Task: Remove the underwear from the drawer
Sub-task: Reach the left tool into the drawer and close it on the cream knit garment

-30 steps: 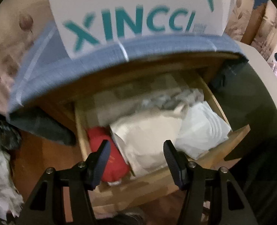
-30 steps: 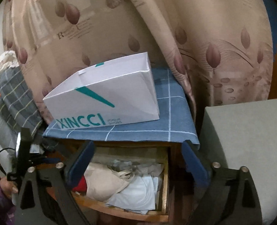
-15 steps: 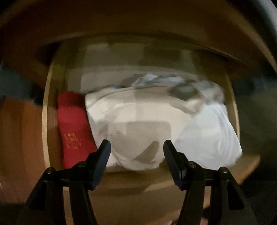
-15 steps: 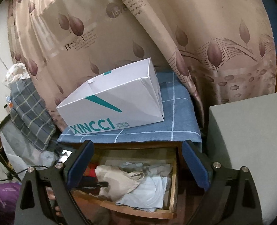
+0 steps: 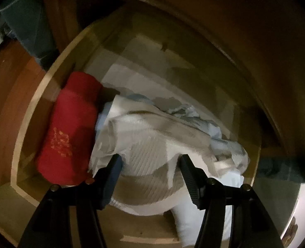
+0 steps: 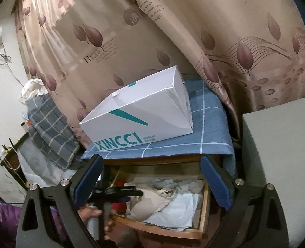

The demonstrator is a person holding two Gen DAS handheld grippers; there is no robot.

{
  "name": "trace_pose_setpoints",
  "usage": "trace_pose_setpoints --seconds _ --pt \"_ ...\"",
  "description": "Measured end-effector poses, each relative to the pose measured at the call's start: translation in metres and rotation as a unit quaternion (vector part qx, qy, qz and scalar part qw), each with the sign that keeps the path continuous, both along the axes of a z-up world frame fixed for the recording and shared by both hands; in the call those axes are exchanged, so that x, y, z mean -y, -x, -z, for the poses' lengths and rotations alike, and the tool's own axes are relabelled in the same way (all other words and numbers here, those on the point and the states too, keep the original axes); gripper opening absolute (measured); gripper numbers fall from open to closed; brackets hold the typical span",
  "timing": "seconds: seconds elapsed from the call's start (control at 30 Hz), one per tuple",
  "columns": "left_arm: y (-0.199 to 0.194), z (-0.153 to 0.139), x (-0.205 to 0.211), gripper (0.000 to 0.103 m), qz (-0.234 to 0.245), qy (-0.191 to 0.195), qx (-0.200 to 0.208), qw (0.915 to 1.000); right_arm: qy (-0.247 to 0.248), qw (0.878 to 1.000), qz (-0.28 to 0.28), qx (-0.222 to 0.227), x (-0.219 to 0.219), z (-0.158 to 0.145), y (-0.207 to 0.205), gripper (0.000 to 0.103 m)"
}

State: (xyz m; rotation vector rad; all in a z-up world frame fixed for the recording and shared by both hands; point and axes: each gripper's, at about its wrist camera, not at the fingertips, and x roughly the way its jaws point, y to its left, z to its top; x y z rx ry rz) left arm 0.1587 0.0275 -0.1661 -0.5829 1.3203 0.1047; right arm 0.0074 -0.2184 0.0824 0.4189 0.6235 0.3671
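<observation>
The open wooden drawer (image 5: 24, 122) is seen from above. The left gripper (image 5: 150, 161) is pointed down into it, fingers moderately apart and clamped on nothing, with the beige ribbed underwear (image 5: 148, 144) lying between them near the drawer's front edge. A red rolled cloth (image 5: 70, 132) is set against the left wall. The right gripper (image 6: 150, 173) is held outside, fingers wide and empty, before the white box (image 6: 136, 115).

Drawer (image 5: 31, 107) open on top; clothes (image 5: 152, 144) fill btm.
</observation>
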Motion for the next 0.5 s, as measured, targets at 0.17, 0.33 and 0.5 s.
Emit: trace_pose_setpoints --seconds 0.17,0.33,0.5 --pt "-0.005 0.006 0.002 0.069 -0.004 -0.001 -0.012 0.9999 -0.033 0.999 -0.003 -0.004 0.009 0.004 -0.003 0.095" --pt "-0.011 0.016 0.008 0.071 -0.003 0.000 -0.035 0.9994 -0.052 0.999 -0.006 -0.008 0.013 0.007 -0.005 0.096" --pt "-0.017 0.021 0.014 0.071 0.012 -0.014 -0.040 0.9990 -0.048 0.999 -0.013 -0.012 0.009 0.008 -0.007 0.097"
